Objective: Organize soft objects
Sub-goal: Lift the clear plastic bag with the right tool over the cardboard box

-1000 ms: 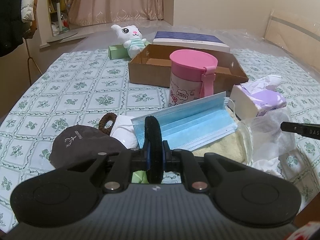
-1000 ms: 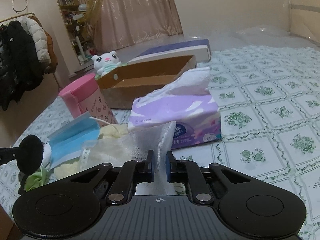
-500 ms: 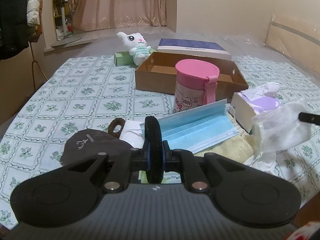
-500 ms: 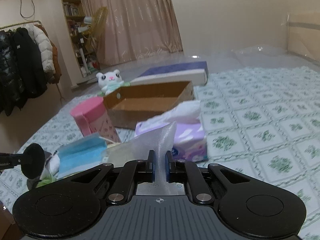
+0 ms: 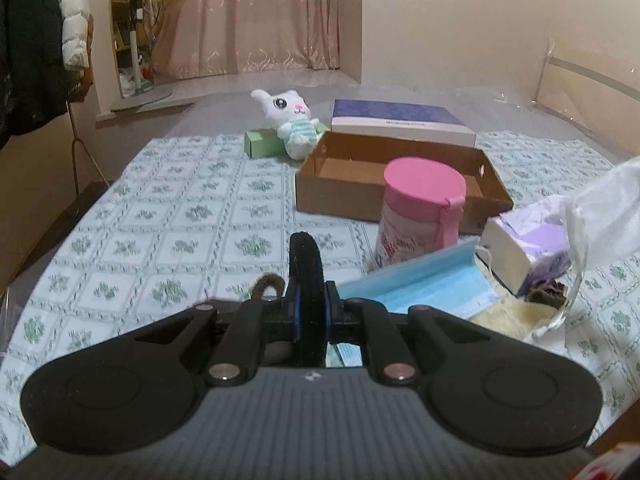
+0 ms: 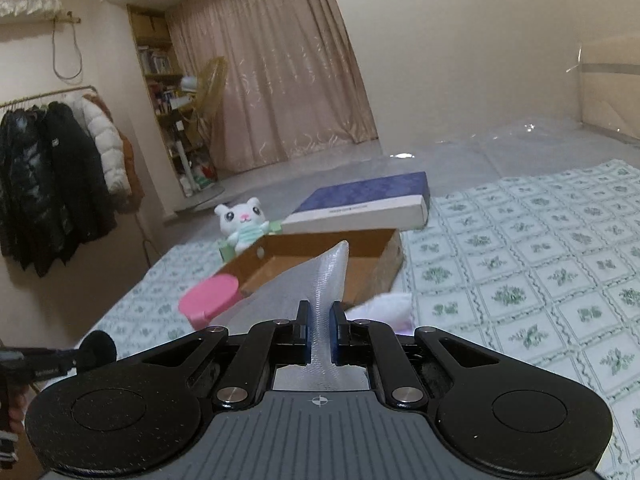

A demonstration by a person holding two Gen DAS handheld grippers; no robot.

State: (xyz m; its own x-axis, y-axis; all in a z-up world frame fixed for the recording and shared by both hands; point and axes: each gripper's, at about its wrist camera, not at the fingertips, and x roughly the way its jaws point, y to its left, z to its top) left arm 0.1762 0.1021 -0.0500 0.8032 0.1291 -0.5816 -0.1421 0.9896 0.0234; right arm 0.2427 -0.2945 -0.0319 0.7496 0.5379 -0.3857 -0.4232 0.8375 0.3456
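The translucent white mesh pouch point(image 6: 326, 280) hung clamped between the right gripper point(image 6: 322, 338) pads, lifted above the patterned green-and-white bedspread point(image 6: 520, 280). The left gripper point(image 5: 307, 306) was pinched on a round black fuzzy pad point(image 5: 306, 276) held edge-on. At one o'clock of that pad lay a blue pleated face mask point(image 5: 420, 284); beyond it stood a pink-lidded canister point(image 5: 420, 208) against an open brown cardboard box point(image 5: 400, 176).
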